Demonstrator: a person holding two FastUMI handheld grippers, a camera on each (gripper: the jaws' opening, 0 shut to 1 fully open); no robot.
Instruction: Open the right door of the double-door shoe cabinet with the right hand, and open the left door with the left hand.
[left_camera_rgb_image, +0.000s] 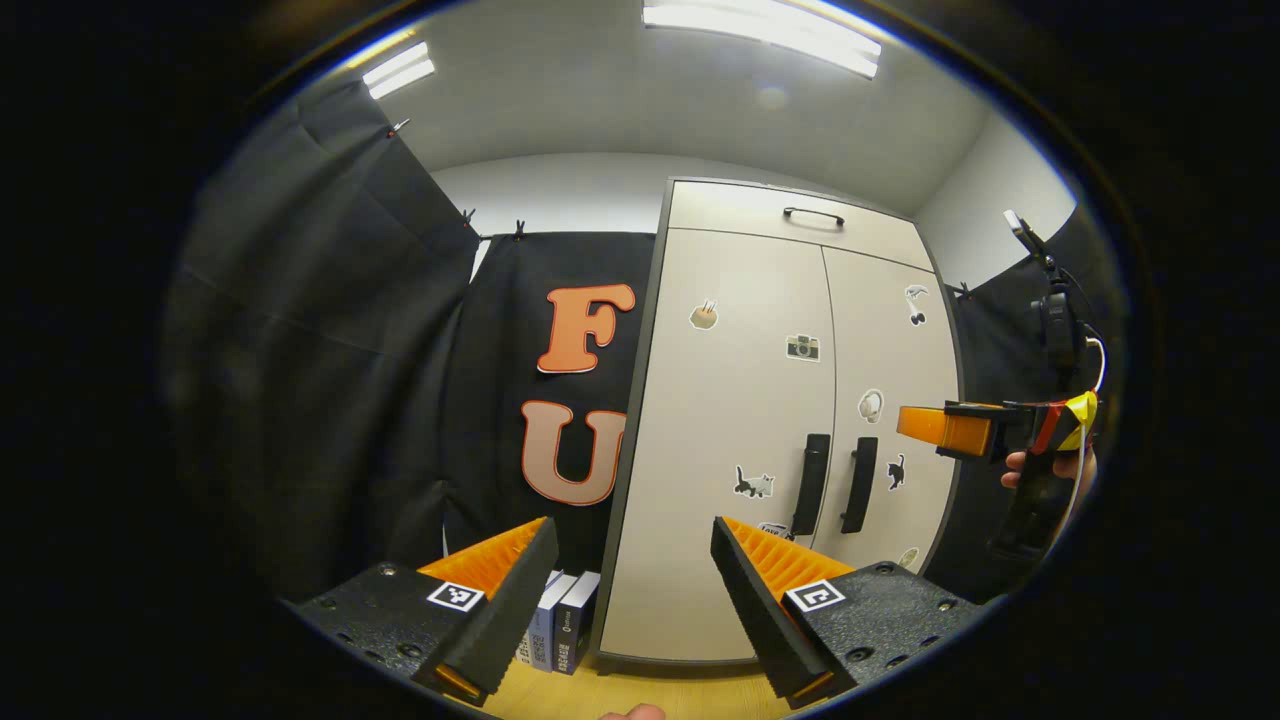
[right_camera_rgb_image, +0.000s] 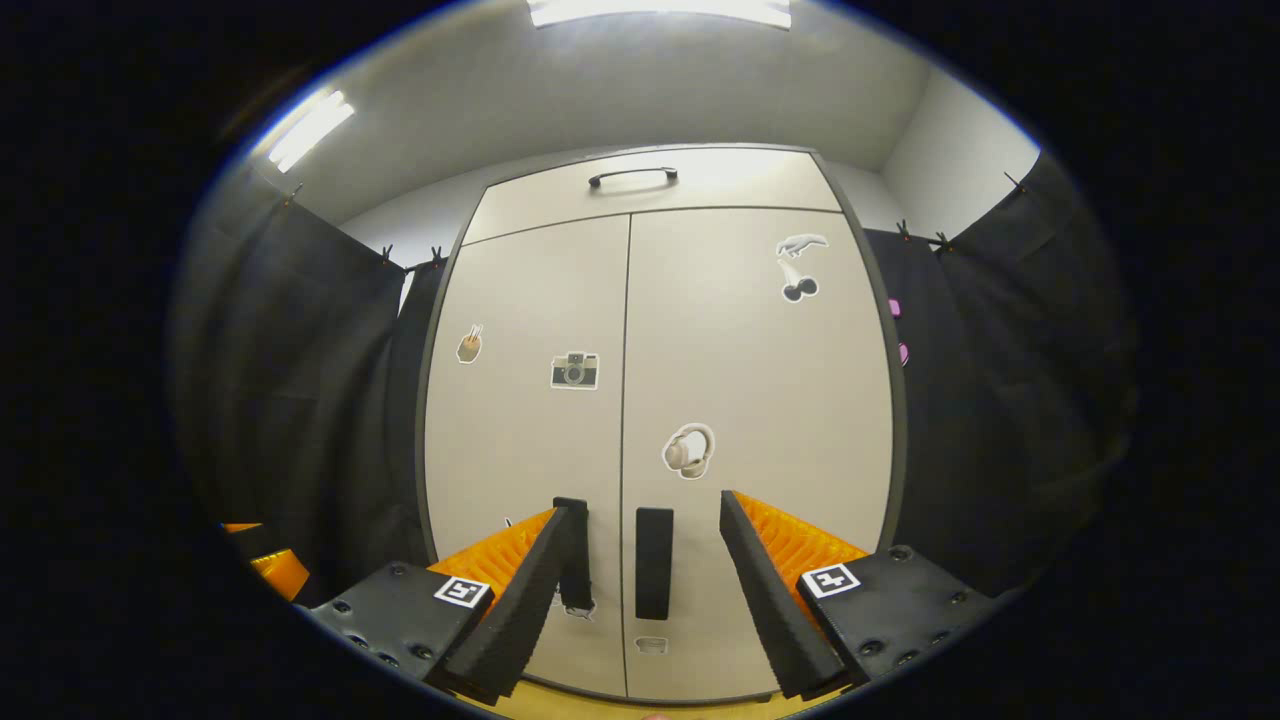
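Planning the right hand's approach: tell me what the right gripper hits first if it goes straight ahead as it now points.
Most likely the right door's handle, which stands between the open fingers of the right gripper, with the closed right door behind it. Depth is unclear, so how far off it stands cannot be told.

Wooden floor (left_camera_rgb_image: 640, 690), shoe cabinet (left_camera_rgb_image: 720, 520), books (left_camera_rgb_image: 560, 625)

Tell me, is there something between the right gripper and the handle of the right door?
Nothing visible stands in the way. In the right gripper view the right gripper is open, and the right door handle appears in the free gap between its fingers. Both cabinet doors are closed.
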